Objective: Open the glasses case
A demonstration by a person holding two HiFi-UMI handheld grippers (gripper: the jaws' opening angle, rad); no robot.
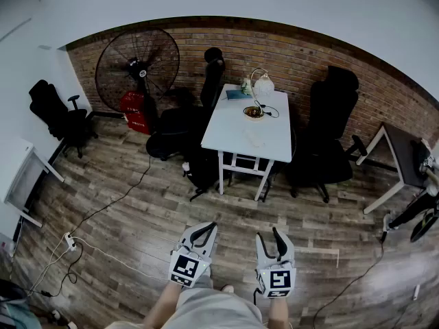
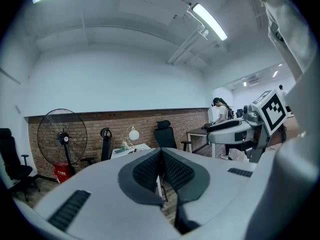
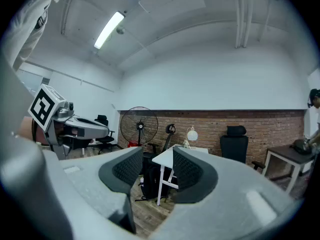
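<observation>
All three views face the distant white table (image 1: 236, 125), head view downward.

I hold two grippers, the left gripper (image 1: 204, 230) and the right gripper (image 1: 269, 238). In the room I count one white table (image 1: 236, 127) in the middle, one dark table (image 1: 403, 151) at the right, four black office chairs (image 1: 330, 125), one standing fan (image 1: 137, 64), one lamp (image 1: 263, 82) and one bowl (image 1: 254, 113).
</observation>
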